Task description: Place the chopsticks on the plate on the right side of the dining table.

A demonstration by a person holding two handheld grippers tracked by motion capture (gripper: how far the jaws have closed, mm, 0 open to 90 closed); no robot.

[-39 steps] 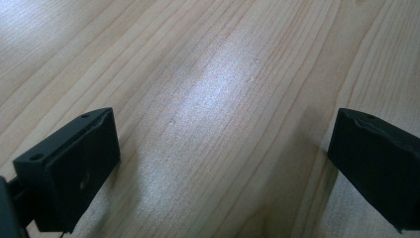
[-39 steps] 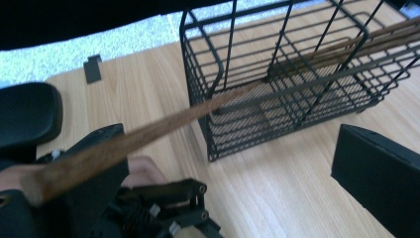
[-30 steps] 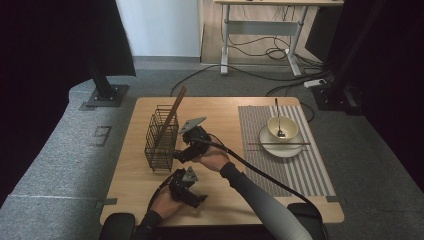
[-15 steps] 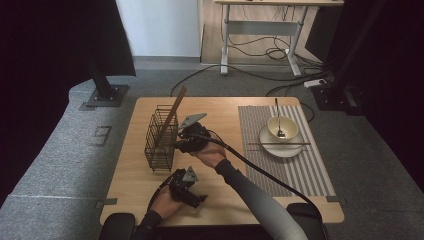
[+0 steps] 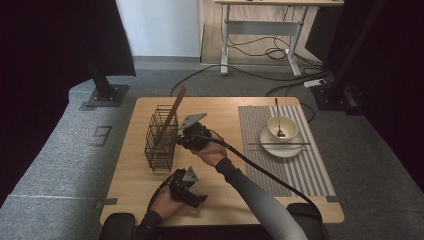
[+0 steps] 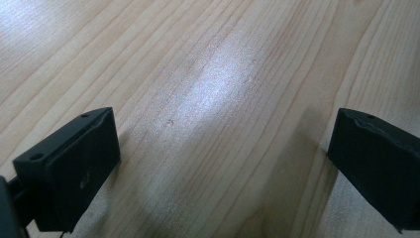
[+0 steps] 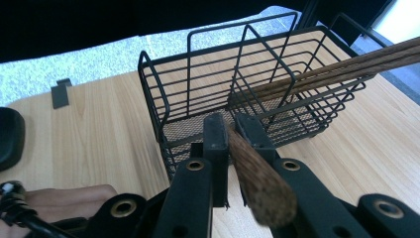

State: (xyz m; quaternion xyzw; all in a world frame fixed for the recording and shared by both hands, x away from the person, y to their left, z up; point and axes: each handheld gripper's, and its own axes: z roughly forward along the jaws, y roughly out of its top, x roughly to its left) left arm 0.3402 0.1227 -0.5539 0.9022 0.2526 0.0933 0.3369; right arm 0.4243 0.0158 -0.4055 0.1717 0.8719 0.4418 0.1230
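A black wire basket [image 5: 161, 137] stands on the left half of the wooden table [image 5: 220, 107], with long brown wooden sticks [image 7: 346, 64] leaning out of it. My right gripper [image 5: 186, 134] is at the basket's right side. Its jaws have just been closing and are now shut on a thick brown wooden stick [image 7: 257, 183], whose blunt end points back toward the camera of the right gripper [image 7: 233, 121]. Near the table's front edge, my left gripper [image 5: 187, 189] rests low over bare wood. The left gripper [image 6: 223, 144] is open, with nothing between its jaws.
A striped grey placemat [image 5: 310, 165] covers the right side of the table. On it sits a white plate [image 5: 280, 148] with a bowl [image 5: 283, 127] holding a spoon, and a chopstick [image 5: 278, 144] lies across the plate. The right gripper's cable [image 5: 260, 172] trails over the table.
Both hands have kept their places. The right hand's pose beside the basket has shifted only slightly.
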